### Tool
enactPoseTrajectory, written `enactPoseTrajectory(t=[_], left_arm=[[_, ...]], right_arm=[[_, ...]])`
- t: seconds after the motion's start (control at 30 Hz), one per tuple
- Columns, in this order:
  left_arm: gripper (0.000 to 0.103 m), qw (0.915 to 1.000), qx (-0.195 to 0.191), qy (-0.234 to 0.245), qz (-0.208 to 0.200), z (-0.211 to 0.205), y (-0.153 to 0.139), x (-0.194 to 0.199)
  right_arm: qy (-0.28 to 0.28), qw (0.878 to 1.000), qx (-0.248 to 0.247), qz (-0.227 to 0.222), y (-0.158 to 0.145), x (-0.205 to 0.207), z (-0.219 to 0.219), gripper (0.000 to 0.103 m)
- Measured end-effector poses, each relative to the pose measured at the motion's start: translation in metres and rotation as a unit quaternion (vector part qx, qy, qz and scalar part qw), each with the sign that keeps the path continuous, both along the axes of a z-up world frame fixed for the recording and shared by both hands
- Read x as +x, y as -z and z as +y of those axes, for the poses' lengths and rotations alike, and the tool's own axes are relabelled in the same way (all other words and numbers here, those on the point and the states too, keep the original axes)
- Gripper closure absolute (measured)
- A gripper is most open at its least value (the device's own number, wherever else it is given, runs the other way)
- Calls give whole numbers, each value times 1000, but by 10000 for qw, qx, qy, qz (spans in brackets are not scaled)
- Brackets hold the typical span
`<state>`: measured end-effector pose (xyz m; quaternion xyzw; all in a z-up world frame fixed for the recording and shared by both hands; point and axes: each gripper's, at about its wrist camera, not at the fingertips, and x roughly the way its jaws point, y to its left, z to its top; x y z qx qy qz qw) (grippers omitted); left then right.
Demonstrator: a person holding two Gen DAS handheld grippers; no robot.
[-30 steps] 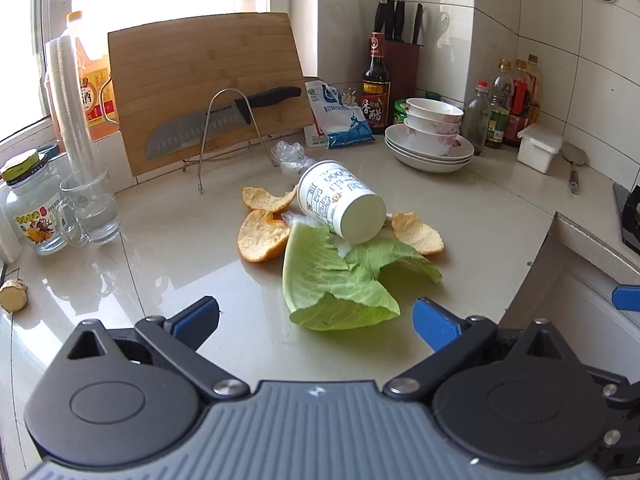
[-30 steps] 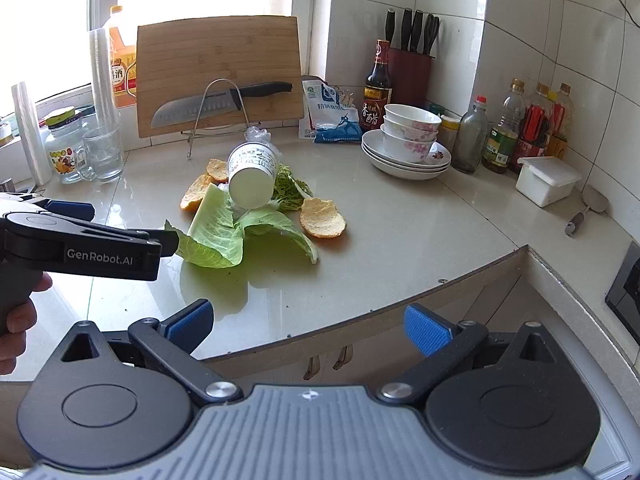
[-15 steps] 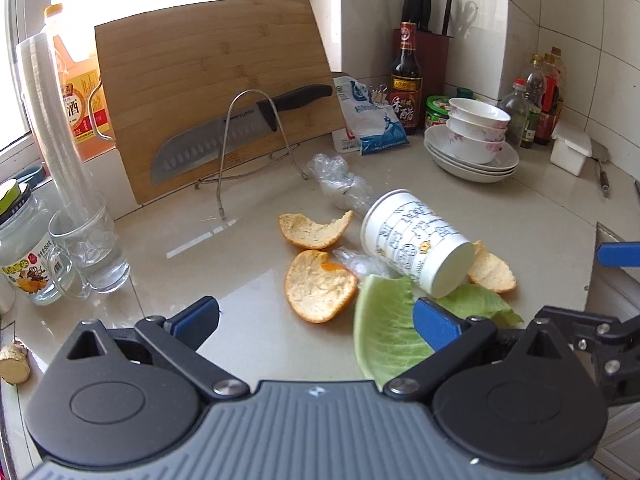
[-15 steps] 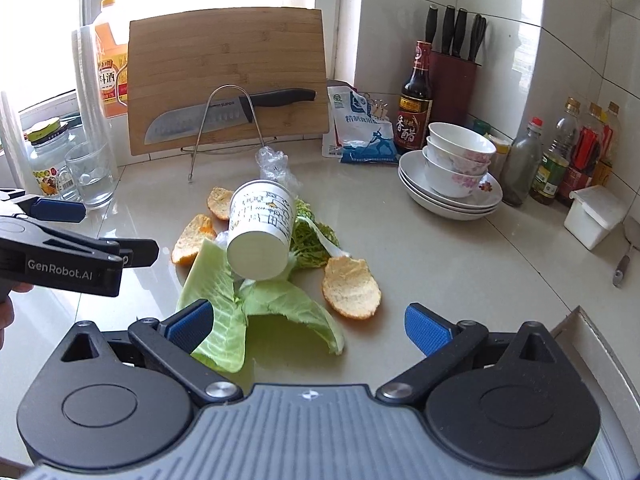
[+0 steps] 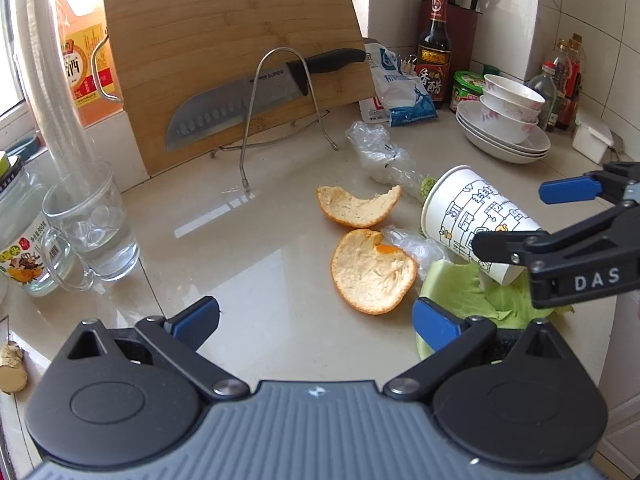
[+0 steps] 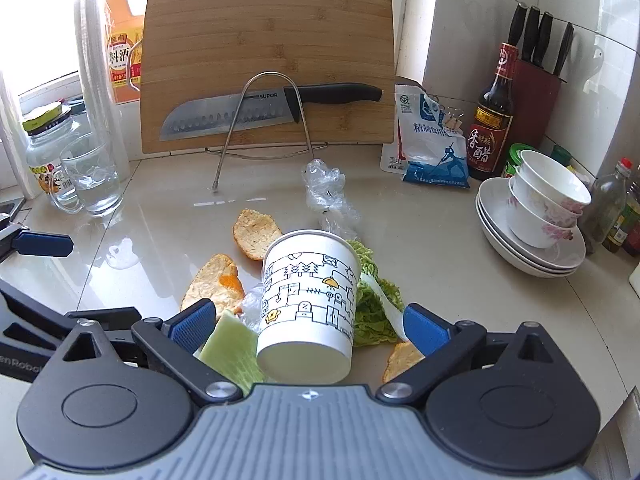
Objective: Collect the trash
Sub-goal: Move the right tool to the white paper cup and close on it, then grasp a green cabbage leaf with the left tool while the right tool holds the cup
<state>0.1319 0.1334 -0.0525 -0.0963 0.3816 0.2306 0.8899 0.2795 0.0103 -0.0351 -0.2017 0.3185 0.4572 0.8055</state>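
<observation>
A white paper cup (image 6: 310, 300) with line drawings lies on its side on the counter, also in the left wrist view (image 5: 476, 228). My right gripper (image 6: 304, 324) is open with a finger on each side of the cup, apart from it. Around the cup lie orange peels (image 5: 372, 270) (image 5: 354, 206) (image 6: 256, 232), green cabbage leaves (image 5: 476, 296) (image 6: 374, 296) and crumpled clear plastic (image 6: 326, 188) (image 5: 378, 152). My left gripper (image 5: 316, 322) is open and empty, low over the counter just before the near peel.
A bamboo cutting board (image 6: 268, 60) with a knife (image 6: 256, 110) in a wire rack stands at the back. A glass mug (image 5: 94, 228) and jar (image 5: 20, 236) are left. Stacked bowls and plates (image 6: 536, 220), a salt bag (image 6: 432, 144), a sauce bottle (image 6: 494, 120) are right.
Both grippers moved forward toward the trash pile. The right gripper's open fingers came around the paper cup. The left gripper drew closer to the orange peels.
</observation>
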Motion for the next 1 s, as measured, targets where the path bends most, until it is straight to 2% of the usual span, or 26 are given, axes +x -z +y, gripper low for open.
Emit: enactPoseTrajectory(t=[0.03,0.2,0.3,0.53,0.63,0.7,0.77,0.8,0.87,1.0], left_arm=[[1,10000,-32,-2,-3,2,1,-1],[1,9998,-153,104,37,5,5,4],[1,9992,-203,332,36,1,7,11],[4,9953,-246,933,43,-8,13,32],[12,9921,-255,1224,3,-13,14,42],[25,9888,-274,1467,-23,-17,14,49],[42,9848,-326,1703,-39,-21,14,57],[44,9830,-329,1805,-28,-22,14,61],[56,9795,-344,1986,-14,-25,15,67],[57,9741,-300,2240,117,-25,20,78]], right_arm=[[-12,10000,-12,19,1,2,3,3],[-89,9997,-151,185,10,9,14,19],[-123,9993,-195,294,13,11,14,35],[-50,9995,8,325,2,12,3,38],[16,9995,127,290,-9,12,-6,38],[73,9995,190,258,-15,12,-13,38],[133,9994,220,233,-18,12,-20,38],[162,9994,234,221,-20,12,-23,38],[216,9992,249,224,-22,12,-29,38],[359,9986,290,241,-23,13,-40,38]])
